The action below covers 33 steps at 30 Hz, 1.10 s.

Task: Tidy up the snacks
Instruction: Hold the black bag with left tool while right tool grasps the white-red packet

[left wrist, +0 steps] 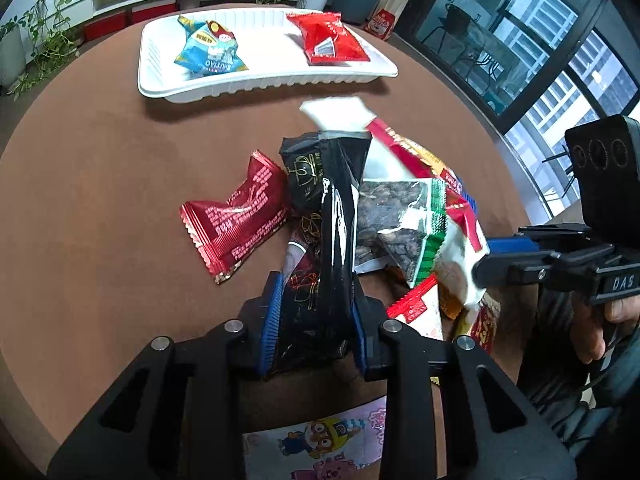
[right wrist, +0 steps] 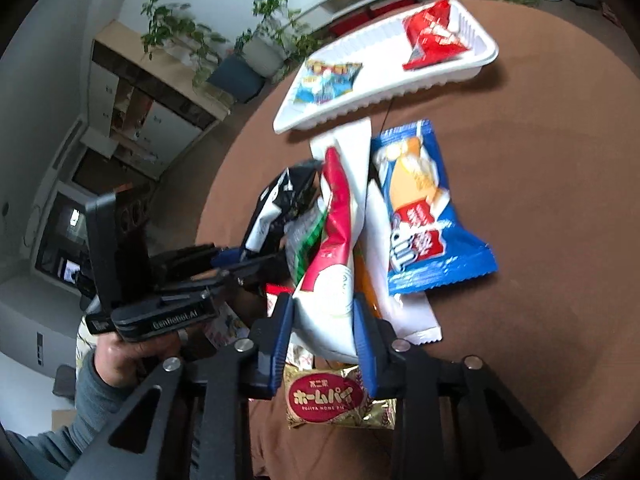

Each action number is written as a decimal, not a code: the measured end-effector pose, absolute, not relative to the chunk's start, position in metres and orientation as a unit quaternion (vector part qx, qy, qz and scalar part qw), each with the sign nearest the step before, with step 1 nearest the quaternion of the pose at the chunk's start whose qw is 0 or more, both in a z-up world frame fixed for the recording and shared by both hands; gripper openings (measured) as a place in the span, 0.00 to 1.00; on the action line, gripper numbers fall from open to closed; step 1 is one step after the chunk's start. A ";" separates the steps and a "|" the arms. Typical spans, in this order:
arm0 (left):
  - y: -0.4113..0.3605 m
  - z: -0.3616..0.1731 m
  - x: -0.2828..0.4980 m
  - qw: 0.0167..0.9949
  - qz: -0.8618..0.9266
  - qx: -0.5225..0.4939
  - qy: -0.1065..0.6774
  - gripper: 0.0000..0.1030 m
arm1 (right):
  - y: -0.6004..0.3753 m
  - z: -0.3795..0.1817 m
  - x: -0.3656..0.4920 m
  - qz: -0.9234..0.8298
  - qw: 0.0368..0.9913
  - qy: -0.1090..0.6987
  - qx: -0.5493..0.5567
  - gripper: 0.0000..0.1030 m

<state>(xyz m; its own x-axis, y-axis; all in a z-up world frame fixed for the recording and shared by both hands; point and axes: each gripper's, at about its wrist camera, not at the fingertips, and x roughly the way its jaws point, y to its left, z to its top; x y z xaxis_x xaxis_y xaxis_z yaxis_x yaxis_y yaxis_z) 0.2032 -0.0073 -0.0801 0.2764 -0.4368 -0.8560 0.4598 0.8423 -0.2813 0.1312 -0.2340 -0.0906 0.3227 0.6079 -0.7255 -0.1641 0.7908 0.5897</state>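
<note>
My left gripper is shut on a black snack packet with gold print, holding it upright over the pile of snacks on the brown round table. My right gripper is shut on a white and red snack packet; the same gripper shows at the right of the left wrist view, gripping that packet. A white tray at the far side holds a blue packet and a red packet.
Loose packets lie around the pile: a dark red one, a seed packet with green edge, a blue biscuit packet, a long white one and a gold Home Pie packet. A cartoon packet lies near. Plants, shelves and windows ring the table.
</note>
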 end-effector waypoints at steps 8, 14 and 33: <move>-0.010 -0.080 0.204 0.800 -0.280 0.016 0.530 0.27 | -0.228 -0.099 0.135 0.244 0.779 0.542 0.202 0.35; -0.010 -0.081 0.203 0.803 -0.278 0.018 0.527 0.27 | -0.225 -0.100 0.132 0.252 0.779 0.537 0.204 0.32; -0.010 -0.073 0.199 0.809 -0.290 0.009 0.511 0.20 | -0.222 -0.077 0.120 0.237 0.824 0.490 0.162 0.22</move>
<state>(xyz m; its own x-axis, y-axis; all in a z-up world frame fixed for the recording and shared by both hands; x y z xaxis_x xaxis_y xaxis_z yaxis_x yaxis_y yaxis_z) 0.1994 -0.0102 -0.0733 0.3098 -0.4607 -0.8317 0.4786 0.8314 -0.2823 0.1201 -0.2223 -0.0766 0.4088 0.5479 -0.7298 -0.2315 0.8358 0.4978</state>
